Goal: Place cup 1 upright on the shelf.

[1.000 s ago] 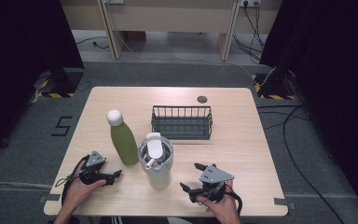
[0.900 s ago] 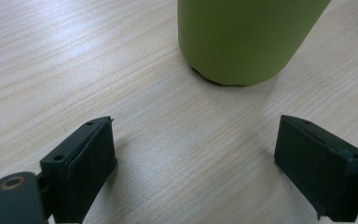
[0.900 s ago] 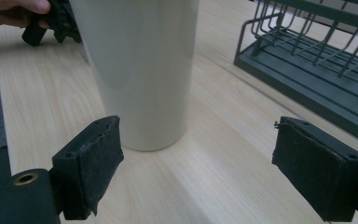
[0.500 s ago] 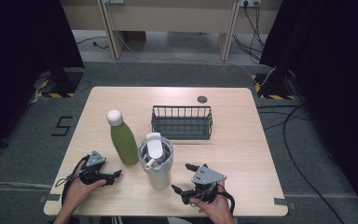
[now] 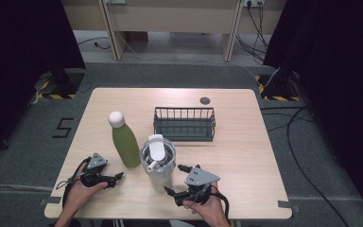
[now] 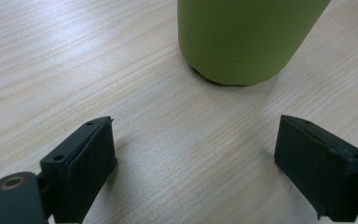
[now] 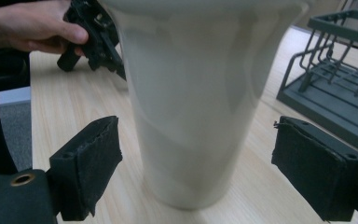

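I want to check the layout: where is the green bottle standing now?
In the high view the green bottle stands upright left of centre, beside the white tumbler and just ahead of the left gripper.

A dark wire basket (image 5: 184, 124) sits on the wooden table (image 5: 246, 156) at about one o'clock from its centre, and a small dark round disc (image 5: 204, 100) lies at twelve o'clock from the basket, near the far edge. On the grey floor at nine o'clock of the table, a "5" marking (image 5: 64, 127) shows.

cream tumbler (image 5: 158, 165) | upright | lidded | table's near middle
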